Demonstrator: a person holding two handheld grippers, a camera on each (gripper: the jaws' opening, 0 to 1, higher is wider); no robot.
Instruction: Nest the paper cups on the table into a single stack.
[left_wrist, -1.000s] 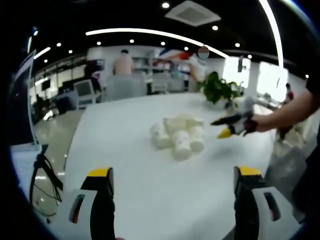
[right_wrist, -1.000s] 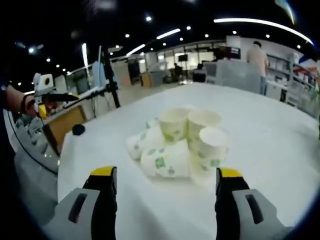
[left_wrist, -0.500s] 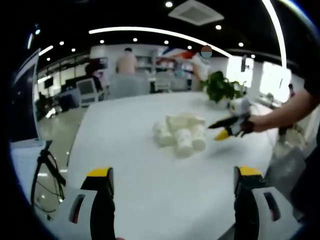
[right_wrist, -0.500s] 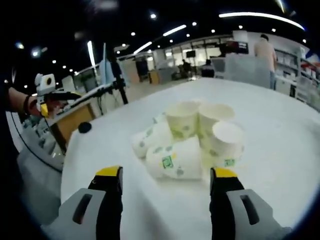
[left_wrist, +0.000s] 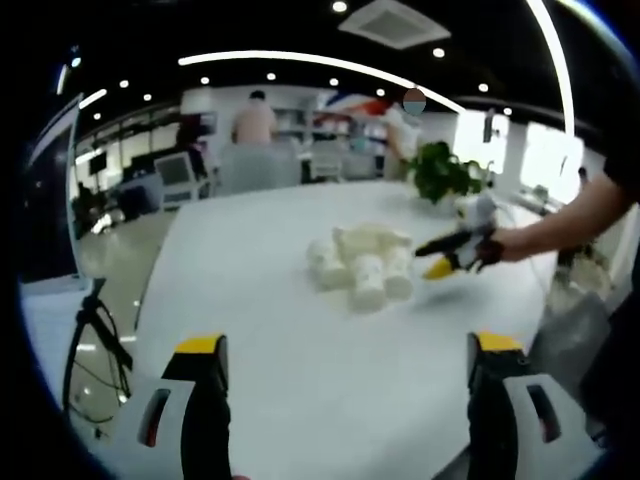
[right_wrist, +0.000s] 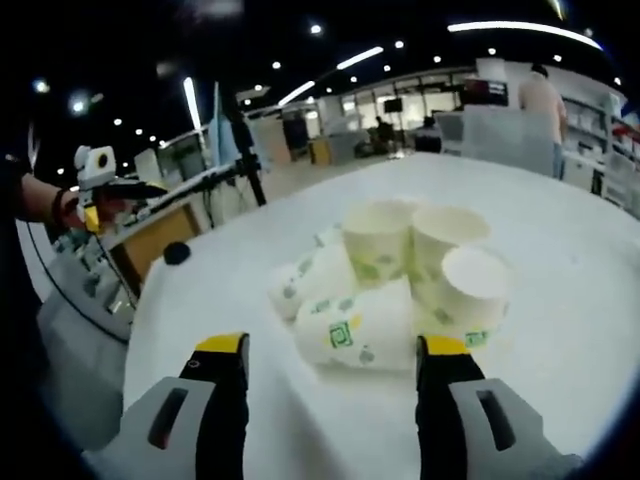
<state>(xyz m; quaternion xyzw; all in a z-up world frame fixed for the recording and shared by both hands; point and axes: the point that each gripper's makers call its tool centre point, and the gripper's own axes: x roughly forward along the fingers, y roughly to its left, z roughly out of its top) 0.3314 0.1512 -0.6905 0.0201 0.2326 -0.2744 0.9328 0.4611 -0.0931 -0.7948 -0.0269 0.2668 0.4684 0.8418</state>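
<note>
Paper cups, white with green print (right_wrist: 400, 290), lay jumbled; the right gripper (right_wrist: 330, 355), jaws spread and empty, needed to straddle the near toppled cup squarely.

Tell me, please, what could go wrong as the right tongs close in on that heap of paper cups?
1. The paper cups lie huddled together, some upright, some on their sides; the open right tongs may nudge neighbours and scatter the heap.
2. The nearest cup lies on its side on the white table and might roll away when touched.
3. Thin paper walls could crush if squeezed hard.
</note>
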